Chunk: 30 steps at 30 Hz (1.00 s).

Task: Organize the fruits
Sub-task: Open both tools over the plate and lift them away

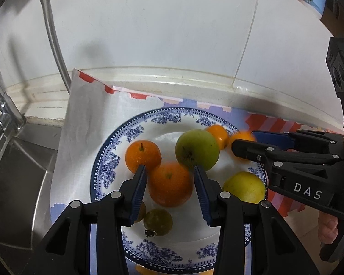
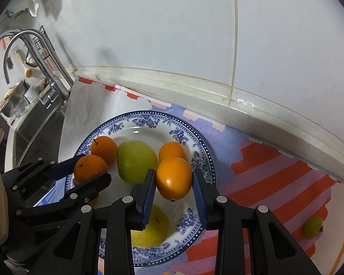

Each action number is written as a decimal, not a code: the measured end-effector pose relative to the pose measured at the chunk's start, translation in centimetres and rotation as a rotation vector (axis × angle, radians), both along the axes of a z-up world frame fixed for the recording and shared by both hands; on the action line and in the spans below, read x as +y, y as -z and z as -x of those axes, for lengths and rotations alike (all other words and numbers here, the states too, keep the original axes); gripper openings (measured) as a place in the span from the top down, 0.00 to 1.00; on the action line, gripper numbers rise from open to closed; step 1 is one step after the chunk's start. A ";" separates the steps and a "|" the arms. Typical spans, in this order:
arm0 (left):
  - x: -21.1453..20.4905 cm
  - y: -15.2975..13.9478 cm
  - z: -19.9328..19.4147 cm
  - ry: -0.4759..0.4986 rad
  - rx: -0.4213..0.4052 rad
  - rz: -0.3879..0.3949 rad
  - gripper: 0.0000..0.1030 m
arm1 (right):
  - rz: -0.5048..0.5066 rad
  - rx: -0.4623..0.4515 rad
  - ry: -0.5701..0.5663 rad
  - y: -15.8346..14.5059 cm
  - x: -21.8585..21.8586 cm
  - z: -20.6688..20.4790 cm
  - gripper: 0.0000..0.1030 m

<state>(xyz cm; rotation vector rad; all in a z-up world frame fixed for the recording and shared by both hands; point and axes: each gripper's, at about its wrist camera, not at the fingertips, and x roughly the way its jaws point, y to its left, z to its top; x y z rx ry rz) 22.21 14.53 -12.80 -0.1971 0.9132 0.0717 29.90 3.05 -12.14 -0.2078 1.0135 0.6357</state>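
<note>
A blue-and-white plate [image 1: 112, 160] [image 2: 204, 158] holds several fruits. My left gripper [image 1: 169, 169] has its jaws around an orange [image 1: 170, 184], which shows between its fingers in the right wrist view [image 2: 90, 167]. My right gripper [image 2: 173, 174] has its jaws around another orange [image 2: 174, 177] above the plate's right side; it shows blurred in the left wrist view [image 1: 242, 137]. On the plate lie a green apple [image 1: 197, 150] [image 2: 136, 160], two more oranges [image 1: 142, 155] [image 1: 217, 135], a yellow fruit [image 1: 244, 189] [image 2: 150, 226] and a small green tomato [image 1: 157, 222].
The plate stands on a patterned cloth [image 2: 275, 174] by a white tiled wall. A sink [image 1: 18, 171] and tap [image 1: 48, 23] are at the left. A small green tomato [image 2: 313, 226] lies on the cloth at the right.
</note>
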 end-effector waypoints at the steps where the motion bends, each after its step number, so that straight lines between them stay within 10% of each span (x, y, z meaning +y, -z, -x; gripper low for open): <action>1: 0.0 -0.2 0.1 -0.001 -0.004 -0.003 0.57 | -0.006 0.000 -0.004 -0.1 0.0 0.0 0.67; 30: -4.5 -10.6 7.2 0.019 -0.252 -0.066 0.49 | -0.066 -0.249 0.164 -9.4 -7.4 8.2 0.61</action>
